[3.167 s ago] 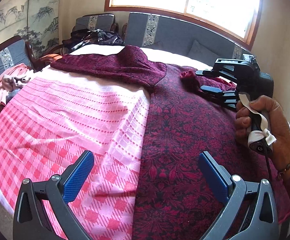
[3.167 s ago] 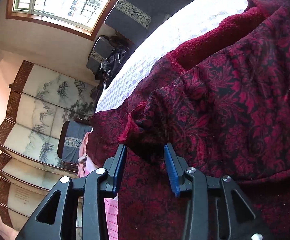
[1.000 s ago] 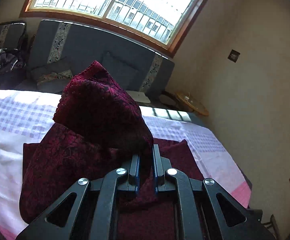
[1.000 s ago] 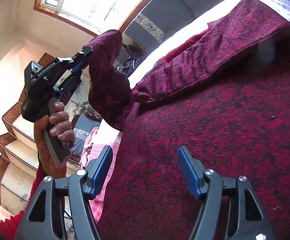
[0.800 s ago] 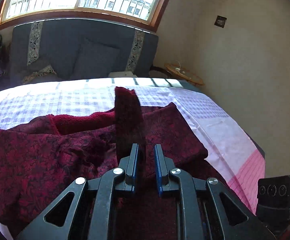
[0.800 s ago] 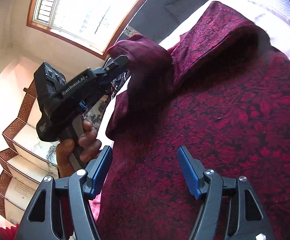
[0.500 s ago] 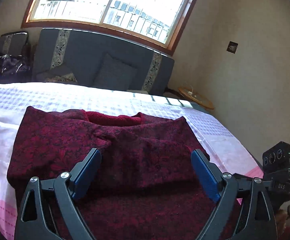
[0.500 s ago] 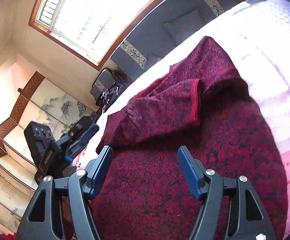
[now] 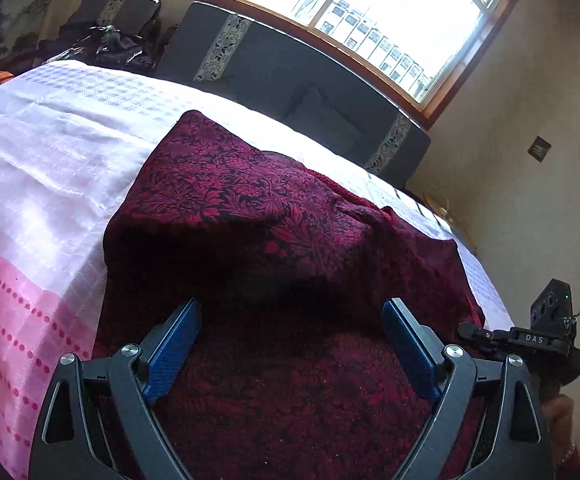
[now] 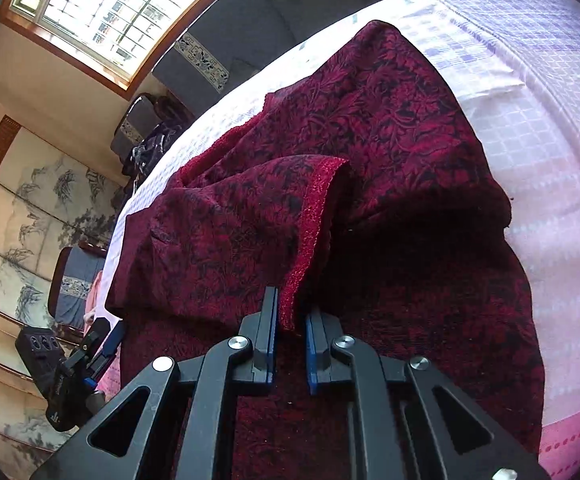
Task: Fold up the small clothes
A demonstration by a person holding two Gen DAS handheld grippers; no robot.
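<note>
A dark red floral garment (image 9: 290,208) lies spread on the bed, with one sleeve folded across its body. That sleeve's knitted cuff (image 10: 310,216) runs down to my right gripper (image 10: 292,320). The right jaws are closing, and the cuff's lower end is pinched between the blue pads. My left gripper (image 9: 292,344) hovers open low over the garment's near part, nothing between its pads. Each gripper shows in the other's view: the left gripper (image 10: 102,344) at the garment's left edge, the right gripper (image 9: 490,334) at its right edge.
The pink and white checked bedcover (image 9: 42,168) runs out on both sides of the garment. A grey padded headboard (image 9: 274,68) stands under a bright window. A dark bag (image 9: 106,46) sits on a chair at the far left, beside a painted folding screen (image 10: 30,208).
My left gripper let go of the lifted sleeve, opened wide and sank toward the garment. The sleeve now lies folded over the body. My right gripper moved to the cuff and its jaws came together on it.
</note>
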